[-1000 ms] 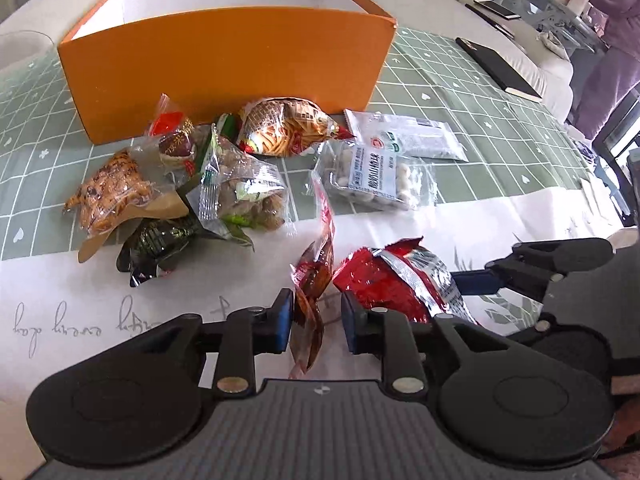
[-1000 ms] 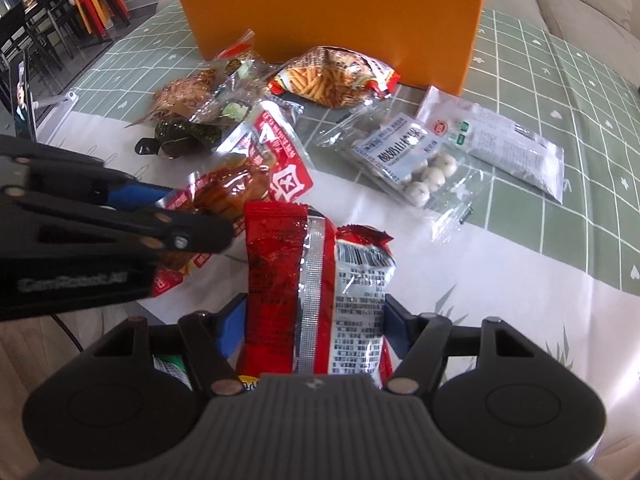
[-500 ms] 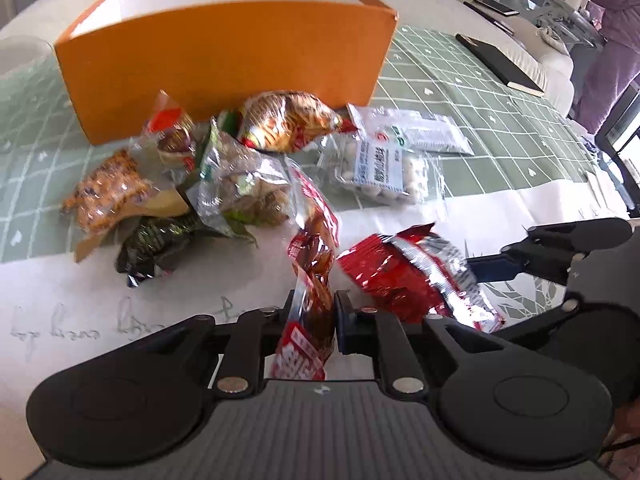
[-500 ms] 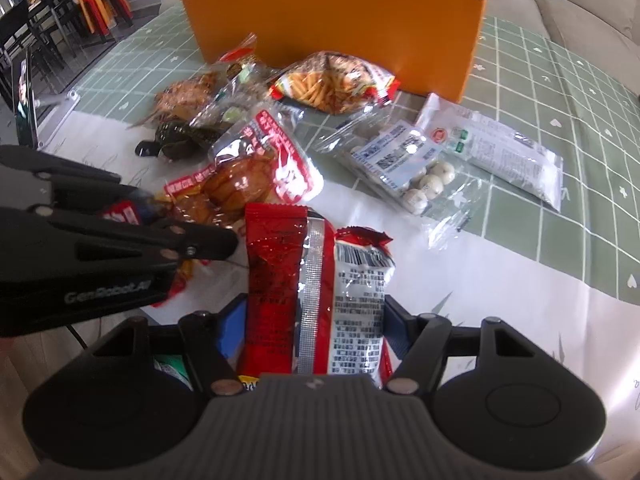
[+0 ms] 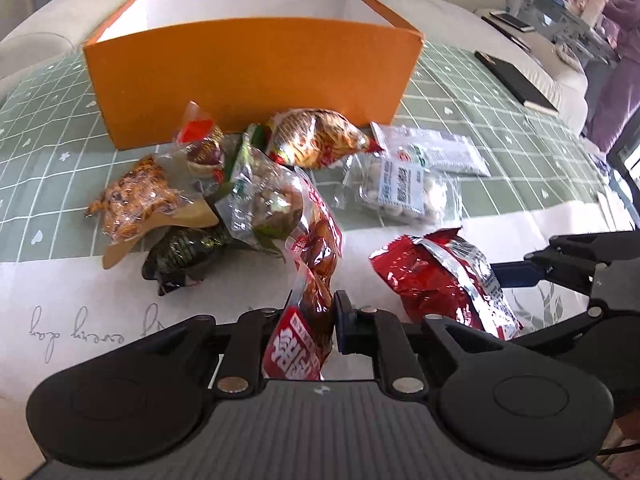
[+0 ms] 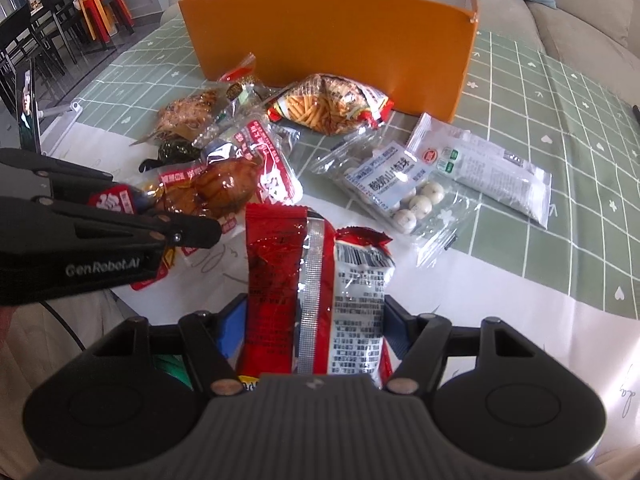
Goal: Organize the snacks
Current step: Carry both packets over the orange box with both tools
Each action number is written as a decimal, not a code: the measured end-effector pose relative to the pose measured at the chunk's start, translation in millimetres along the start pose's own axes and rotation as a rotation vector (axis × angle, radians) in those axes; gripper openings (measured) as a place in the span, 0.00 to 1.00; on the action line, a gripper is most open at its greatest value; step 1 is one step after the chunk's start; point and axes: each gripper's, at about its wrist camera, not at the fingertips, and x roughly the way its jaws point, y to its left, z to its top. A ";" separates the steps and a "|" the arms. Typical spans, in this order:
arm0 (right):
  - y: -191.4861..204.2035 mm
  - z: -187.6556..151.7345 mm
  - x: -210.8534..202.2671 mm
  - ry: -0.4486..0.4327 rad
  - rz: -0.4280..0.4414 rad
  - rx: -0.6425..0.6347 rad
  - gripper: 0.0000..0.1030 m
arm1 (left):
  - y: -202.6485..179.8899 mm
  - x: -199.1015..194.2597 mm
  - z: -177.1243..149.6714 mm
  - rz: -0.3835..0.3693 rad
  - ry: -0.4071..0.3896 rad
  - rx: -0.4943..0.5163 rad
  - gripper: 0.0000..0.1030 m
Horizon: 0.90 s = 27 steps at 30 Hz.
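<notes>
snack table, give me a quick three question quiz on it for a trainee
1. True or false: the orange box stands behind the loose snacks.
2. What does the left gripper hold? A) bag of white balls B) red packet of brown meat C) nothing
3. Fill in: the right gripper is shut on a red and ____ foil bag.

Key: 1 true. 2 B, the meat packet. 3 silver.

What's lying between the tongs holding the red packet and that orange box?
In the right wrist view: the white-ball pack and fries-like snack bag lie before the orange box.
</notes>
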 end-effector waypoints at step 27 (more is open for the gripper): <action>-12.0 188.0 -48.7 -0.254 0.047 0.006 0.64 | 55.0 -67.0 153.9 0.095 -0.298 -0.074 0.16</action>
